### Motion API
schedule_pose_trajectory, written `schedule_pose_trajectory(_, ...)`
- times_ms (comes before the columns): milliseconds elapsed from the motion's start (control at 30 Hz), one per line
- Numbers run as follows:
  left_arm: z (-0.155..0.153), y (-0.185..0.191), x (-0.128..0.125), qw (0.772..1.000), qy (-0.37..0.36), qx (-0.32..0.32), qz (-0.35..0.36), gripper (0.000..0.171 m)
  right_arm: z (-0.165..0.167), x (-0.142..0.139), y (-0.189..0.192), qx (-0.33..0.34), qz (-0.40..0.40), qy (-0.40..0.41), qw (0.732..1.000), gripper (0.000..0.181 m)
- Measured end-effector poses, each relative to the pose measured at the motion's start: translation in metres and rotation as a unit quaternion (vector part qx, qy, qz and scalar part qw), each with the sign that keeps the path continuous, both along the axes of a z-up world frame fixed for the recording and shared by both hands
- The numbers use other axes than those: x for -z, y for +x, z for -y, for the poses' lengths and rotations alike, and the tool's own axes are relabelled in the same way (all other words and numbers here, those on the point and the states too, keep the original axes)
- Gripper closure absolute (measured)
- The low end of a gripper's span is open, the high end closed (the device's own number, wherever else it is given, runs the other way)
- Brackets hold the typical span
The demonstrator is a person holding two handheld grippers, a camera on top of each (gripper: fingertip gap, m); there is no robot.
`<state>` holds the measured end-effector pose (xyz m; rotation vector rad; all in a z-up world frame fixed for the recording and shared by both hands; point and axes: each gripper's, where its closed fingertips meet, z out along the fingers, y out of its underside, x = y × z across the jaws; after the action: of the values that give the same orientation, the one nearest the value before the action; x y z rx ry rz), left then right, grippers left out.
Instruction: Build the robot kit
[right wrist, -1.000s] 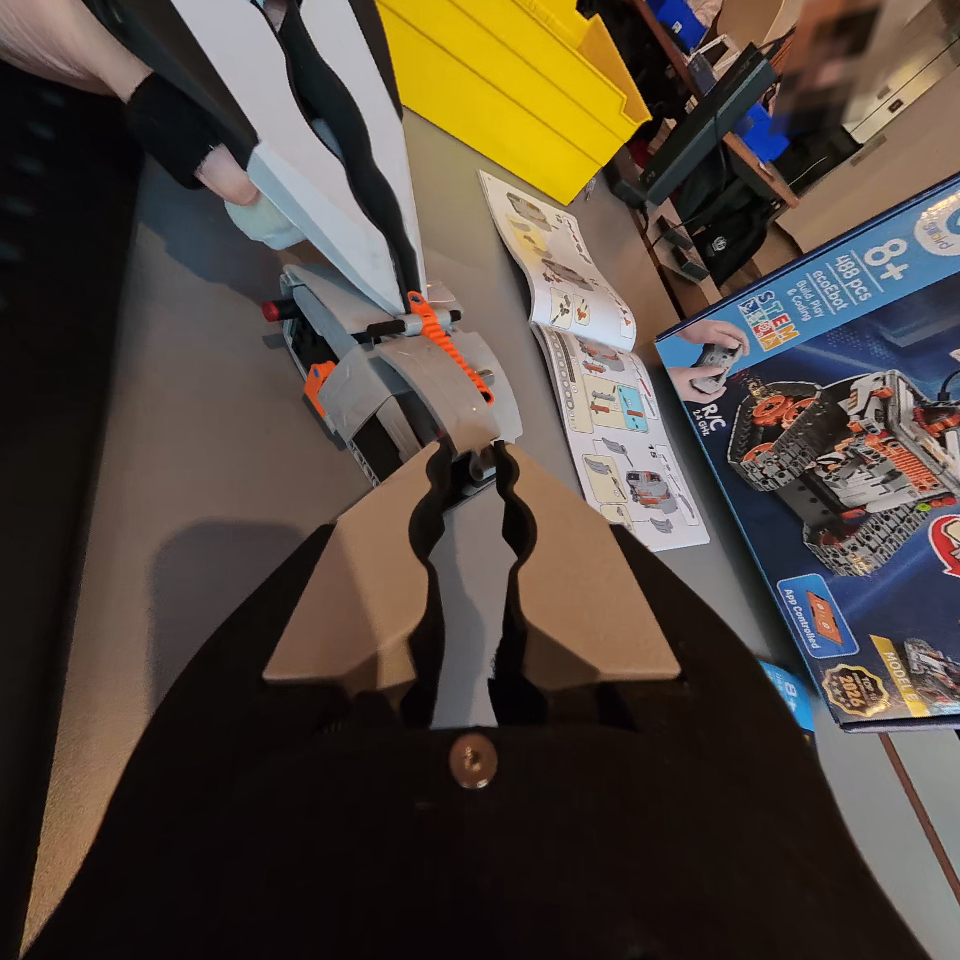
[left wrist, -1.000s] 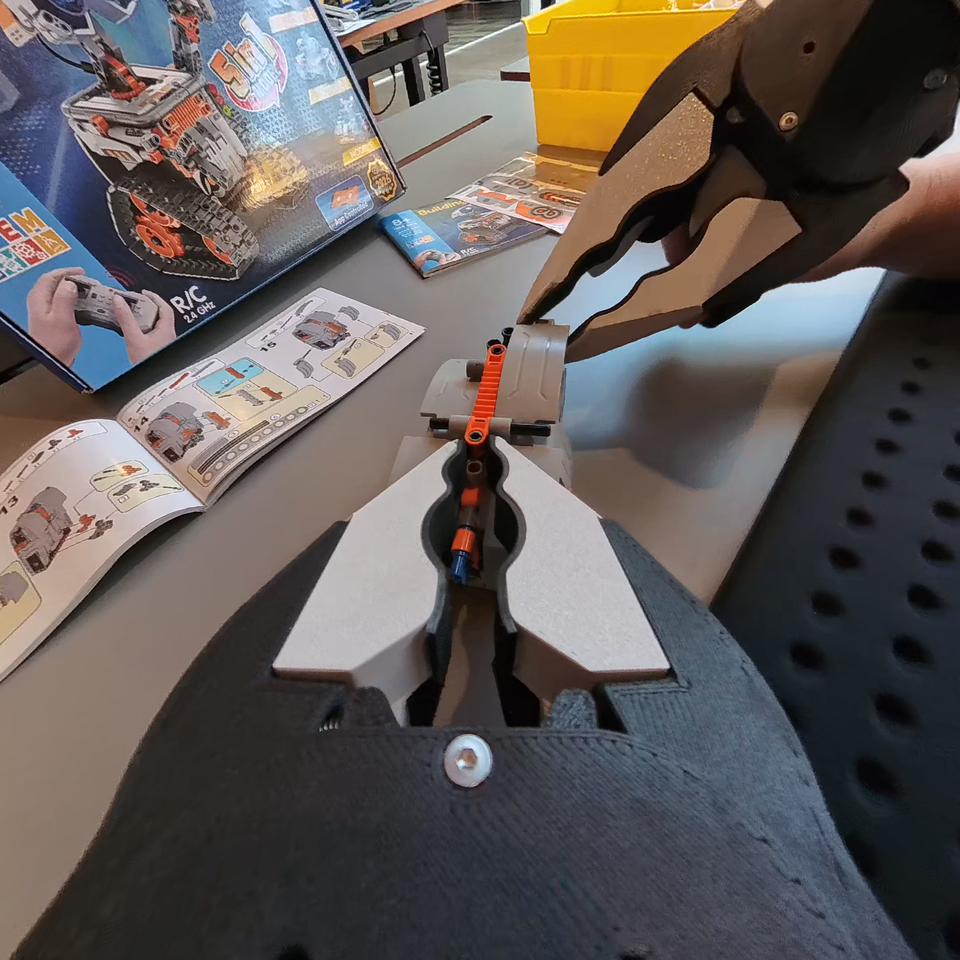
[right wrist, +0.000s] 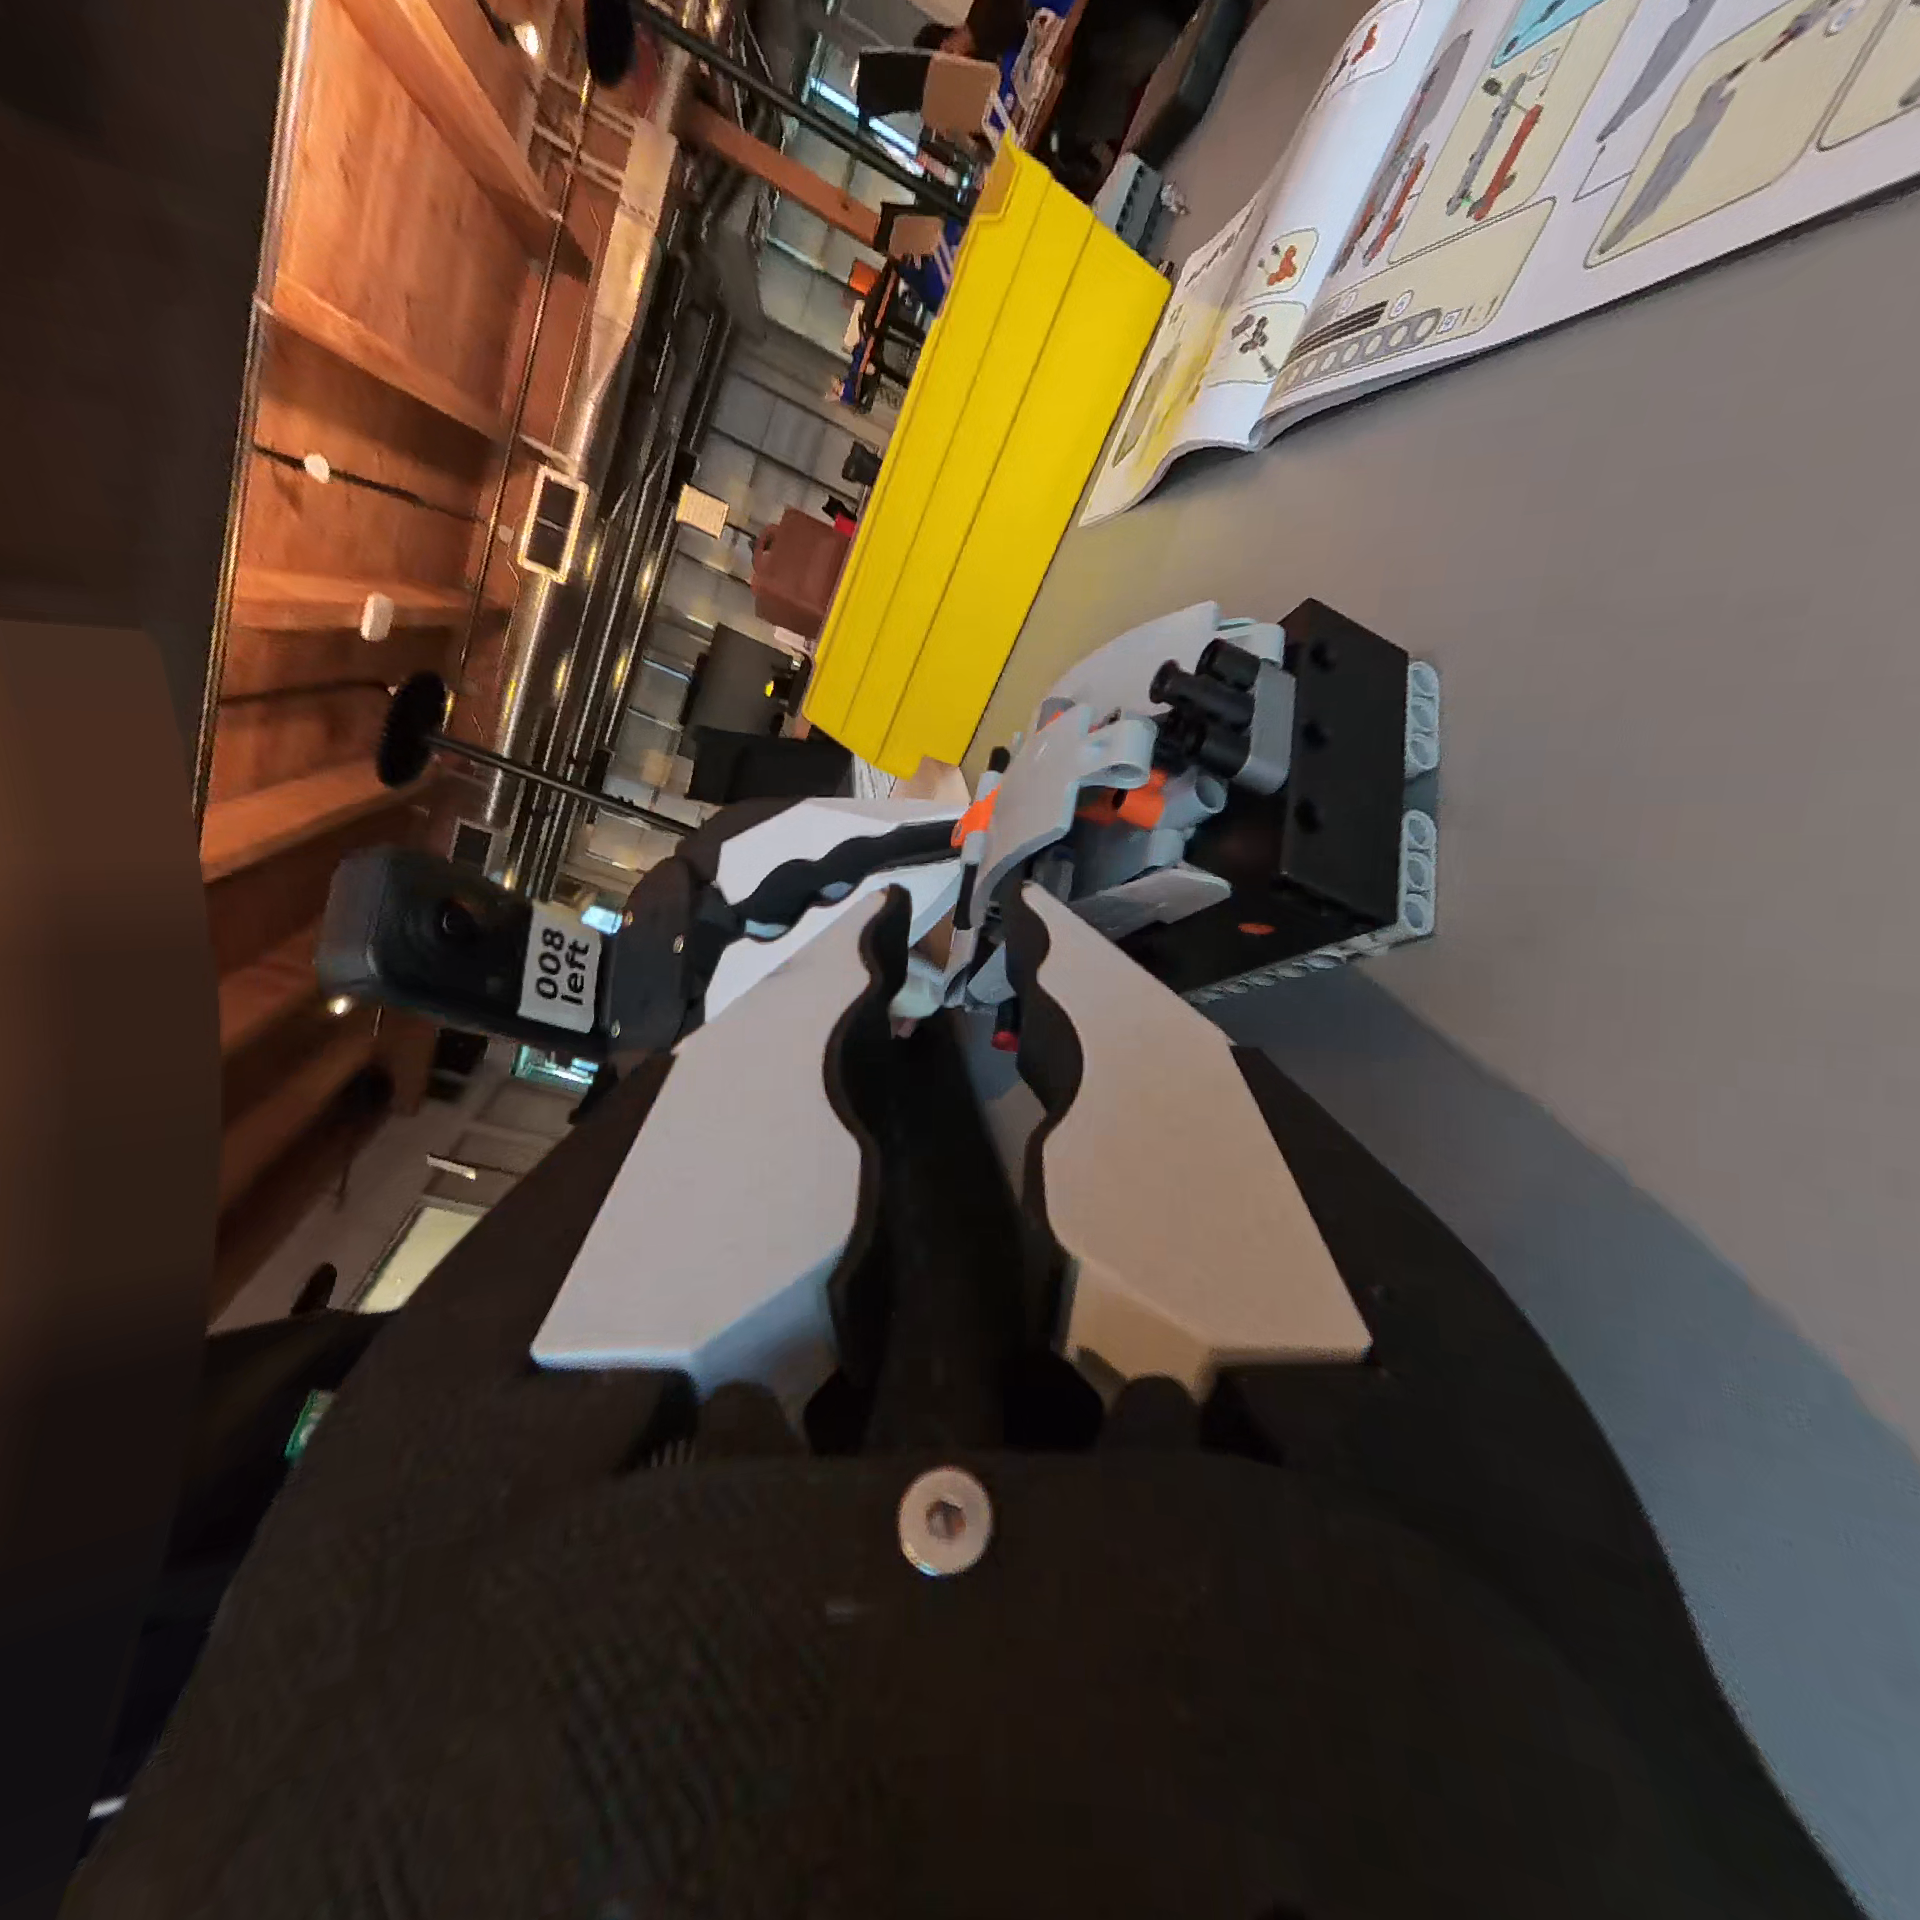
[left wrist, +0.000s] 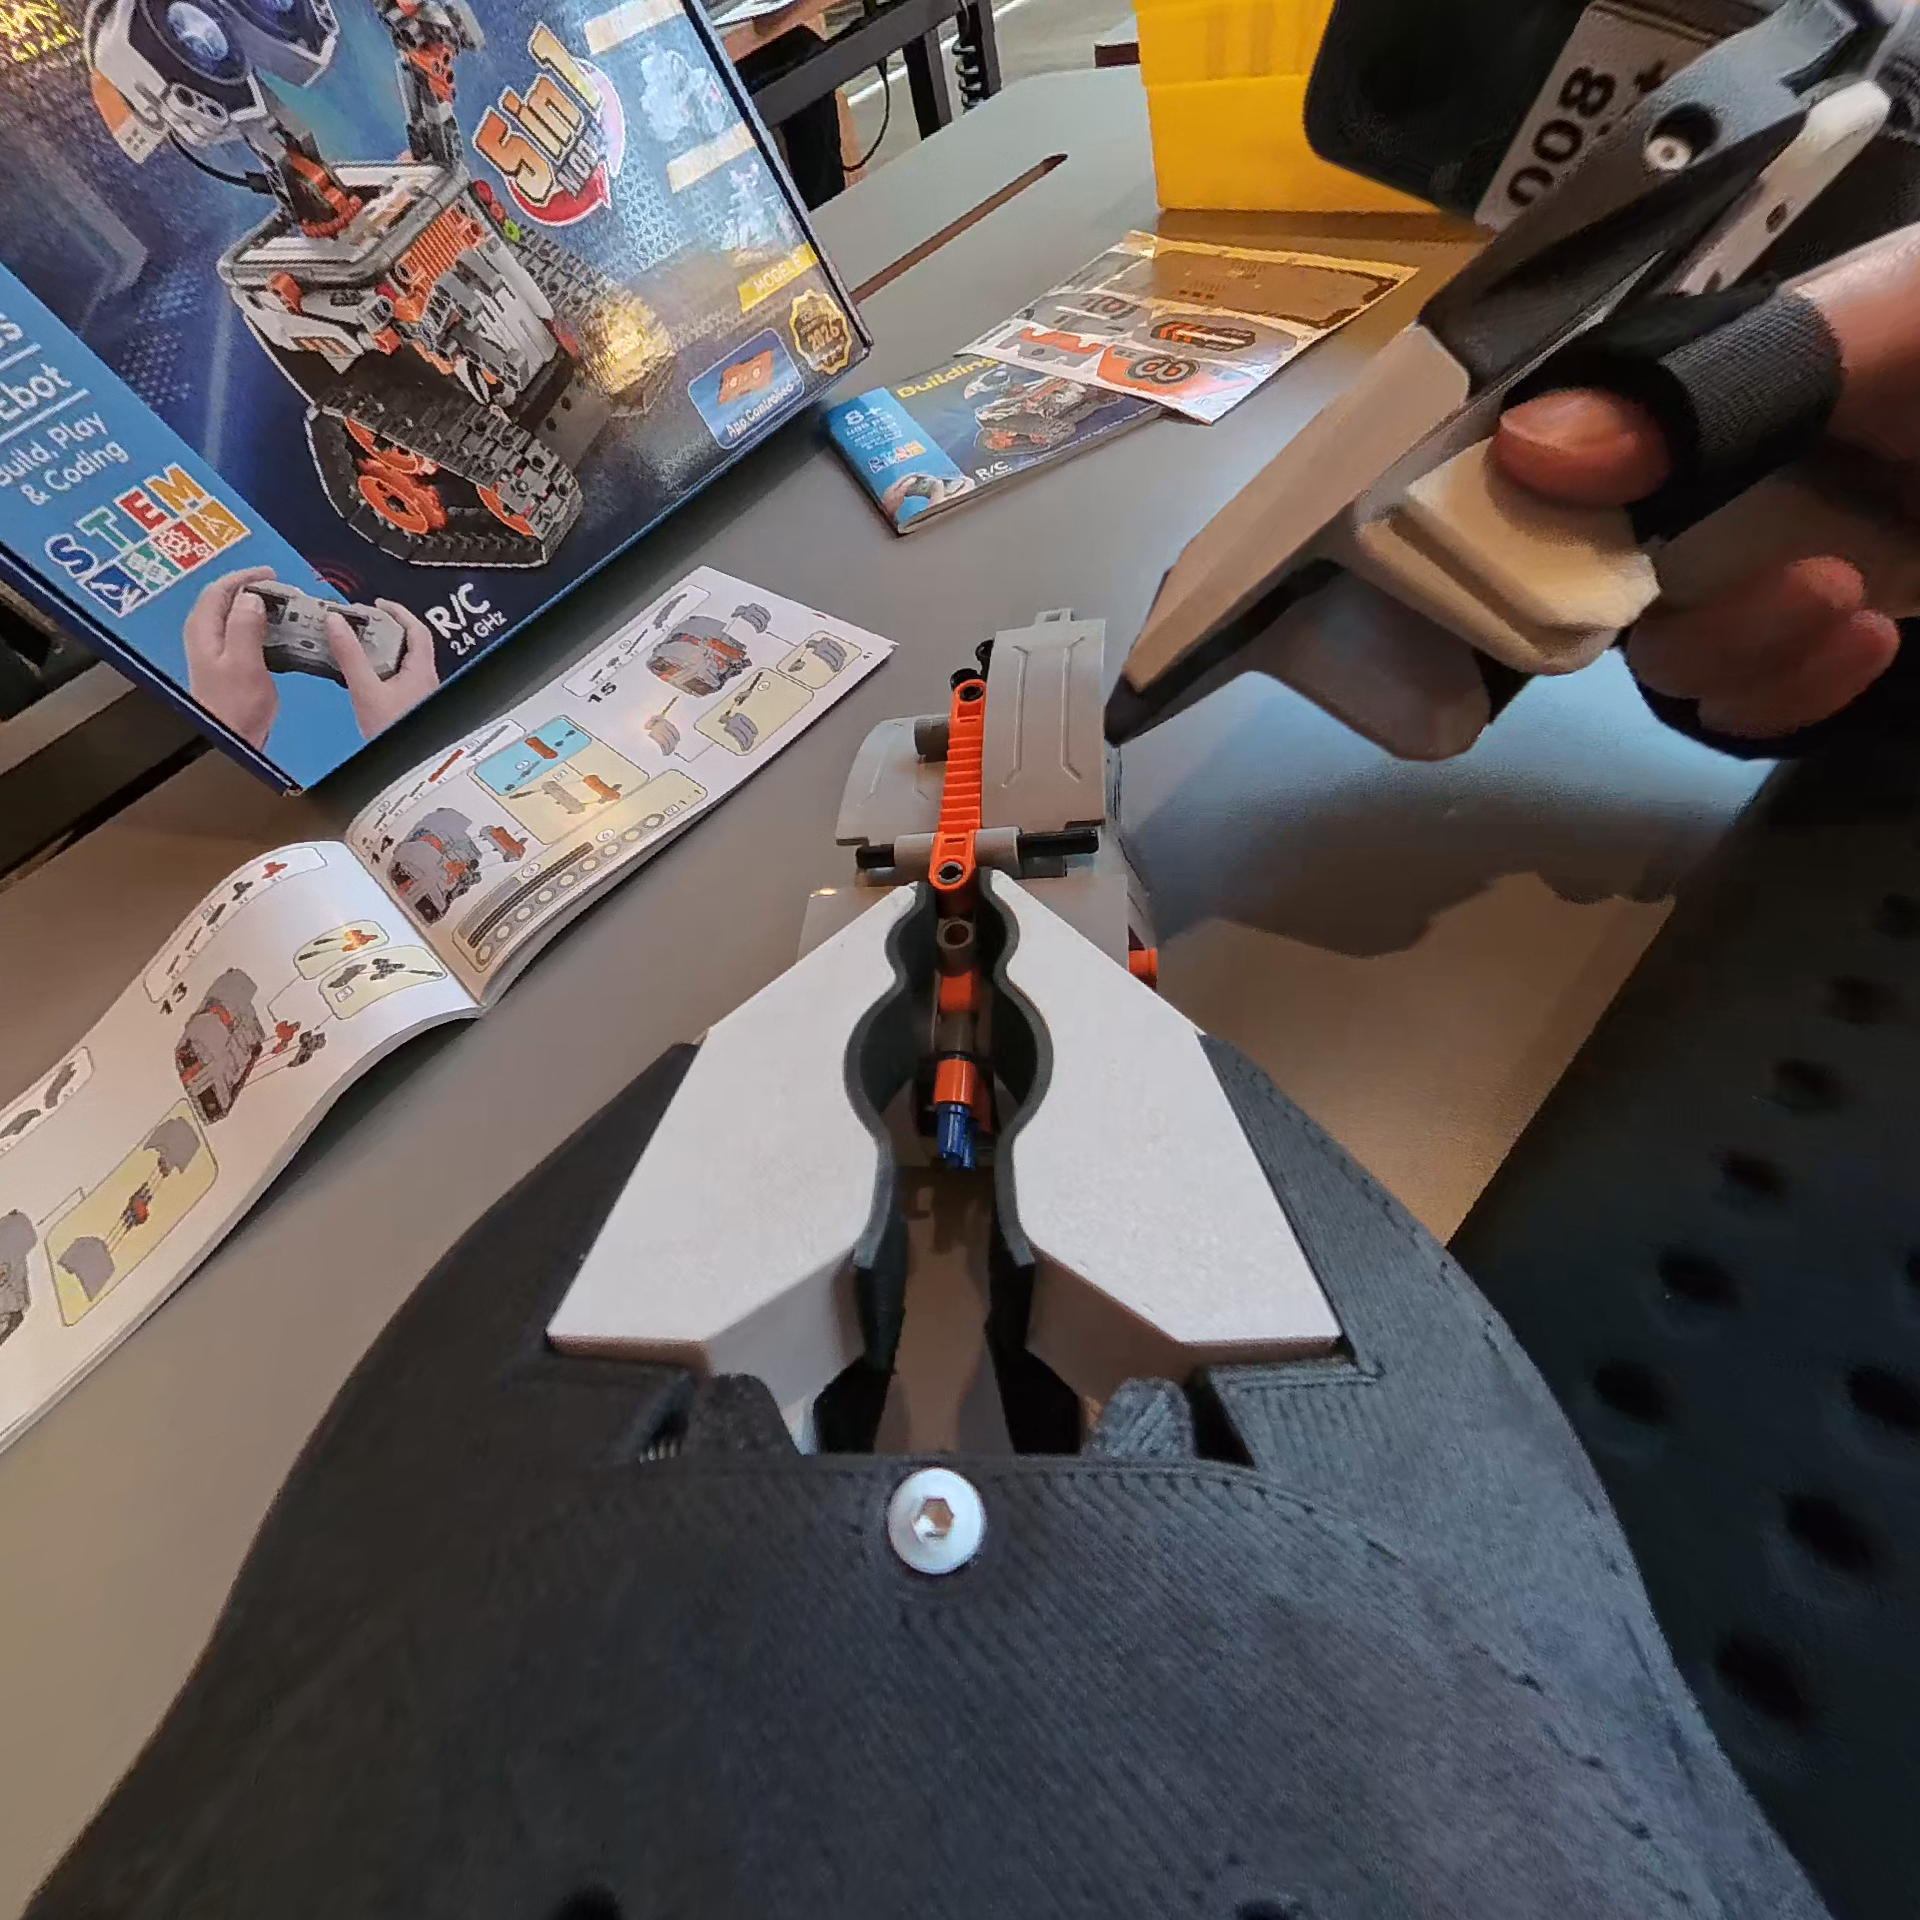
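A grey, orange and black brick model (left wrist: 1049, 717) stands on the grey table (left wrist: 727, 1091). My left gripper (left wrist: 956, 891) is shut on the model's near end, with a grey and orange axle part between the fingers. My right gripper (left wrist: 1117, 717), held in a gloved hand, comes in from the upper right with its tips at the right edge of the model's grey curved panel. In the right wrist view, rolled on its side, my right gripper (right wrist: 961, 904) is closed on that grey panel (right wrist: 1023, 821). The model's black block (right wrist: 1340, 769) and my left gripper (right wrist: 951, 836) show beyond it.
The kit's blue box (left wrist: 364, 312) leans at the back left. An open instruction booklet (left wrist: 468, 831) lies to the left. A small booklet (left wrist: 966, 436), a sticker sheet (left wrist: 1174, 312) and a yellow bin (left wrist: 1226, 125) are behind. A black perforated mat (left wrist: 1766, 1247) lies to the right. The left gripper's tips are roughly 4 centimetres from the right gripper's.
My right gripper has rolled onto its side and shifted from the panel's far end to its right edge. The grey panel now stands out longer. My left gripper has held still.
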<state>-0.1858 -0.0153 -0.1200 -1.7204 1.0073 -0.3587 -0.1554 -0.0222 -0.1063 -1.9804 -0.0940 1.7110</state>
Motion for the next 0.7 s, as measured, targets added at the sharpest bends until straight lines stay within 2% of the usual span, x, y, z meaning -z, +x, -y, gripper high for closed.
schedule_pose_trajectory(100, 0.000, 0.002, 0.000, 1.000, 0.001, -0.001, -0.002, 0.167, -0.007, 0.003, -0.003, 0.025, -0.007, -0.006, 1.000, 0.166)
schedule_pose_trajectory(267, 0.001, 0.004, 0.000, 1.000, 0.010, 0.003, -0.005, 0.167, -0.009, 0.006, -0.014, 0.010, -0.035, -0.029, 0.999, 0.180)
schedule_pose_trajectory(567, 0.001, 0.004, -0.001, 0.999, 0.024, 0.016, -0.014, 0.167, -0.009, 0.007, -0.013, -0.002, -0.053, -0.041, 0.998, 0.180)
schedule_pose_trajectory(600, -0.001, 0.003, -0.002, 0.999, 0.028, 0.012, -0.012, 0.164, -0.010, 0.007, -0.013, -0.002, -0.053, -0.040, 0.998, 0.180)
schedule_pose_trajectory(700, -0.009, -0.003, -0.011, 0.999, 0.043, -0.009, -0.003, 0.140, -0.010, 0.007, -0.013, -0.003, -0.058, -0.042, 0.997, 0.180)
